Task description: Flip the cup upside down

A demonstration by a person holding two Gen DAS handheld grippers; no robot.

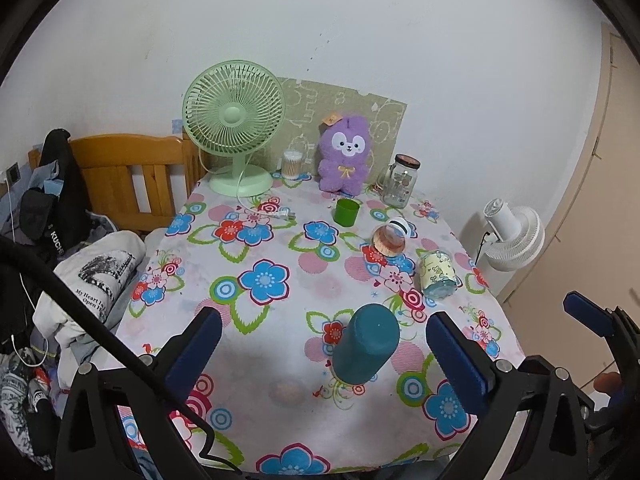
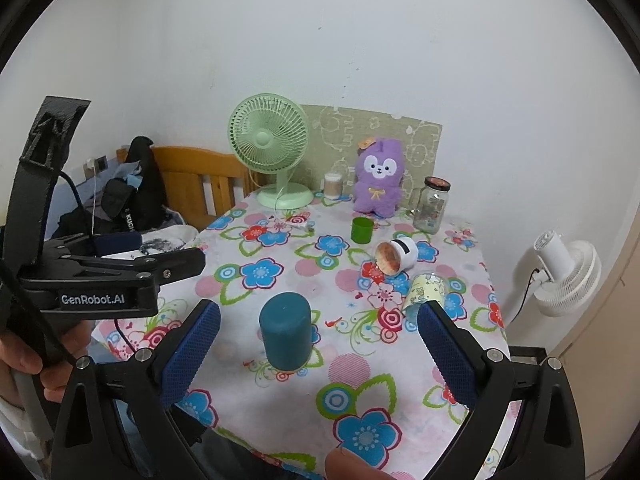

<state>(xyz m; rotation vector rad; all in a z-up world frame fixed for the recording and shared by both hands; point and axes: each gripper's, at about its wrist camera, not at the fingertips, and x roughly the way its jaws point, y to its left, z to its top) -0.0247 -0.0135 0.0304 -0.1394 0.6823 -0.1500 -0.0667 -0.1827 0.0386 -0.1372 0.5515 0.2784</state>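
Near the table's front edge, the left gripper [image 1: 322, 344] and right gripper [image 2: 318, 336] both hang with fingers spread wide, gripping nothing. Between them the teal cup [image 2: 285, 336] stands mouth-down on the flowered tablecloth [image 2: 360, 392]. Farther back a yellow cup [image 1: 437, 274] and white cup [image 2: 397, 255] lie tipped; a green cup [image 1: 346, 211] stands upright beyond.

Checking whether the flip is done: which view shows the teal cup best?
The right wrist view: the teal cup stands near centre, closed end up and rim on the tablecloth, between the open right tool. The left wrist view shows the same cup lower and leaning from fisheye distortion, its rim partly in shadow.
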